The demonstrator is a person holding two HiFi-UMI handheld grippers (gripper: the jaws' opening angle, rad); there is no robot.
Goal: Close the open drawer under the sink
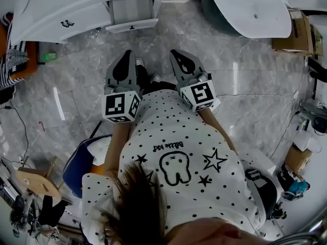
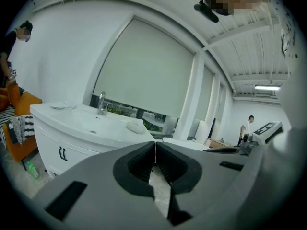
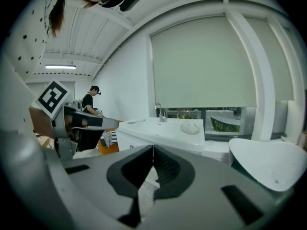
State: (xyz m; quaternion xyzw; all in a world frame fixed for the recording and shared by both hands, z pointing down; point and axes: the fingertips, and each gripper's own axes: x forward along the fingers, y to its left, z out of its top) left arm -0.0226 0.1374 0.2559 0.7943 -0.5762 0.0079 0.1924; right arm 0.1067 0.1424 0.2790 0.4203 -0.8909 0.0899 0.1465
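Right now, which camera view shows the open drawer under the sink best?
The head view: the open drawer shows from above, pulled out of the vanity. Both gripper views show only the vanity's top and front; the drawer cannot be made out there.

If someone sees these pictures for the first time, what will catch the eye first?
First come the two tools held side by side over the grey marble floor: the left gripper and the right gripper, both shut and empty. Beyond them, at the upper left of the head view, the white sink cabinet has one drawer pulled out.
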